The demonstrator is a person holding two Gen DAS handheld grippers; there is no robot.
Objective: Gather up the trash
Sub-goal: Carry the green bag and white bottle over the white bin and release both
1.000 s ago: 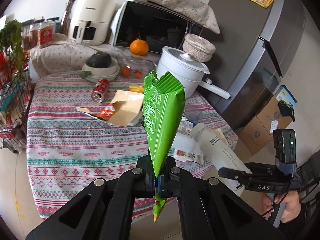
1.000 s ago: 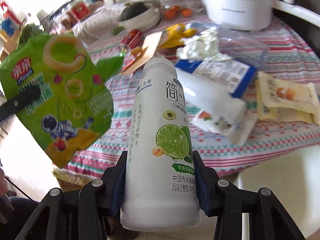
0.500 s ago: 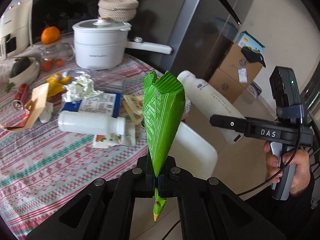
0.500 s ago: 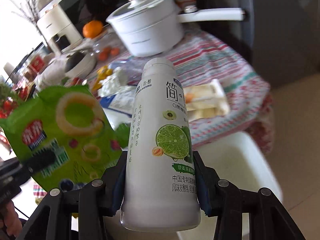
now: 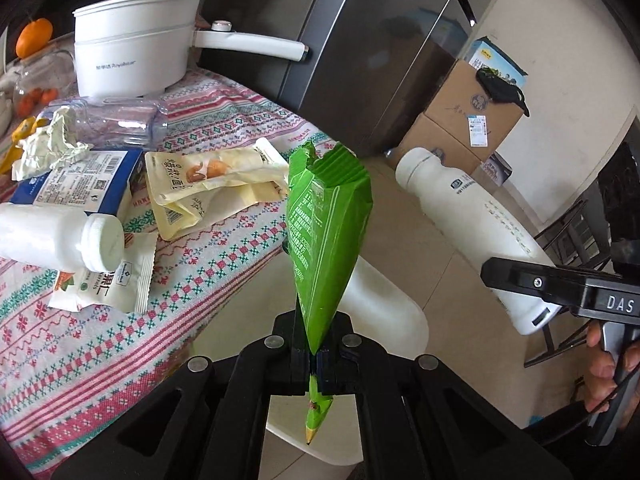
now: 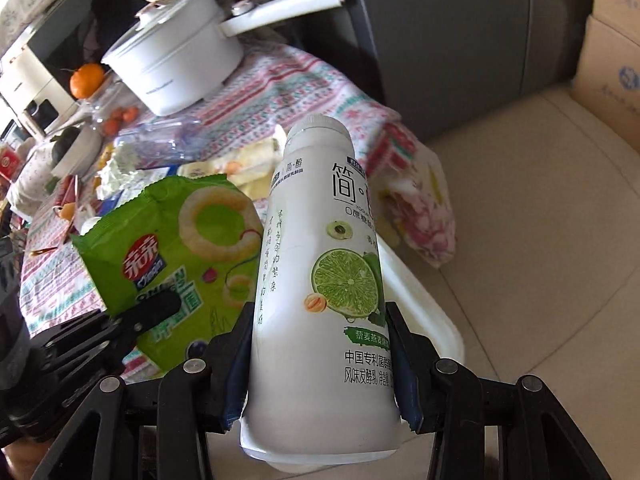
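My left gripper [image 5: 316, 354] is shut on a green snack bag [image 5: 326, 232], held upright beside the table edge; the bag also shows in the right wrist view [image 6: 180, 256]. My right gripper [image 6: 320, 364] is shut on a white yogurt bottle with a lime label [image 6: 324, 292], also seen in the left wrist view [image 5: 468, 228]. Both are held above a white bin [image 5: 384, 312] on the floor beside the table; its rim shows behind the bottle [image 6: 424, 312]. More trash lies on the table: a white bottle [image 5: 60, 236], cream snack packets [image 5: 204, 184], a crumpled paper [image 5: 52, 144].
A white pot with a long handle [image 5: 132, 60] stands on the patterned tablecloth [image 5: 80, 360]. A clear plastic bottle [image 5: 120, 124] and a blue-and-white box [image 5: 80, 176] lie near it. A dark fridge [image 5: 360, 52] and cardboard boxes [image 5: 464, 120] stand behind.
Both grippers have swung right, away from the table's middle toward its right edge and the white bin, each still holding its item.
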